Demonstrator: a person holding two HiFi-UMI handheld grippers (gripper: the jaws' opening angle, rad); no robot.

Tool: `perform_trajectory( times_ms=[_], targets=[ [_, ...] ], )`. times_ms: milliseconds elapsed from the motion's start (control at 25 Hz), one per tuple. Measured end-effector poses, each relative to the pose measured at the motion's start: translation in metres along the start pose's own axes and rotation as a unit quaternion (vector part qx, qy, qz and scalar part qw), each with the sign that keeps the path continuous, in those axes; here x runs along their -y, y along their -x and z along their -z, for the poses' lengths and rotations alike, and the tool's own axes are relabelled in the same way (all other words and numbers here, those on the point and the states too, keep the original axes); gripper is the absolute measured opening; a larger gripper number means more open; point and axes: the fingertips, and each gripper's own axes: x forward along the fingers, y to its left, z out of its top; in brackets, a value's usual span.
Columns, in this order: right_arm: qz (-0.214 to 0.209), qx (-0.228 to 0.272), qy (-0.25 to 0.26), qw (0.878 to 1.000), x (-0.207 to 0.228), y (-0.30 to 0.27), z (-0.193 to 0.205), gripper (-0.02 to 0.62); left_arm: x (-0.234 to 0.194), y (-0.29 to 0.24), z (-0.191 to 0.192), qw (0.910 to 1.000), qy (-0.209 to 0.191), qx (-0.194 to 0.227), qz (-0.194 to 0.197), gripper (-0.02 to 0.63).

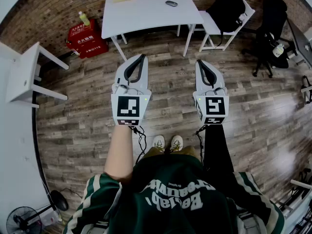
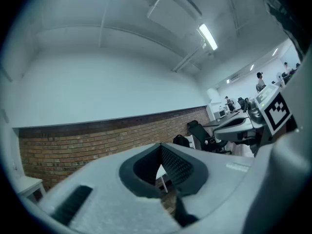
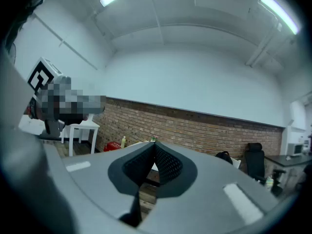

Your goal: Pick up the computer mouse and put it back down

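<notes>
Dark computer mouse (image 1: 171, 3) lying on the white worktop (image 1: 146, 18), near its far edge; left gripper (image 1: 142, 56) and right gripper (image 1: 198, 62) well short of that worktop, level, jaws clenched together, empty

Bright ceiling strip lights (image 2: 207, 36) leave soft glare on the wood floor (image 1: 287, 106) at three o'clock; fisheye distortion bends and darkens edges.
</notes>
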Motion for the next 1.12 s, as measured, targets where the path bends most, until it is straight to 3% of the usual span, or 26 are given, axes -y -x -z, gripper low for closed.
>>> perform_trajectory(
  times_ms=[280, 560, 640, 680, 840, 1000, 1120],
  targets=[
    [0.009, 0.009, -0.002, 1.000, -0.033, 0.004, -0.017, 0.014, -0.029, 0.030, 0.001, 1.0000, 0.000, 0.007, -0.002, 0.006],
    [0.023, 0.004, 0.003, 1.000, -0.039, 0.000, -0.018, 0.015, -0.039, 0.034, 0.001, 0.9999, -0.001, 0.009, 0.004, 0.006],
    [0.018, 0.007, -0.003, 1.000, -0.043, -0.003, -0.022, 0.144, -0.045, 0.036, 0.002, 1.0000, 0.002, 0.008, 0.002, 0.006],
    [0.015, 0.011, -0.007, 1.000, -0.045, -0.004, -0.025, 0.170, -0.049, 0.037, 0.002, 1.0000, 0.002, 0.008, 0.000, 0.006],
    [0.019, 0.021, -0.011, 1.000, -0.048, -0.005, -0.030, 0.184, -0.056, 0.040, 0.005, 1.0000, 0.002, 0.008, -0.002, 0.006],
    [0.017, 0.020, -0.014, 1.000, -0.047, -0.006, -0.026, 0.199, -0.056, 0.041, 0.009, 0.9986, 0.047, 0.018, 0.016, 0.008],
    [0.019, 0.027, -0.018, 0.999, -0.041, -0.011, -0.028, 0.203, -0.059, 0.036, 0.005, 0.9988, 0.040, 0.024, 0.011, 0.008]
  ],
)
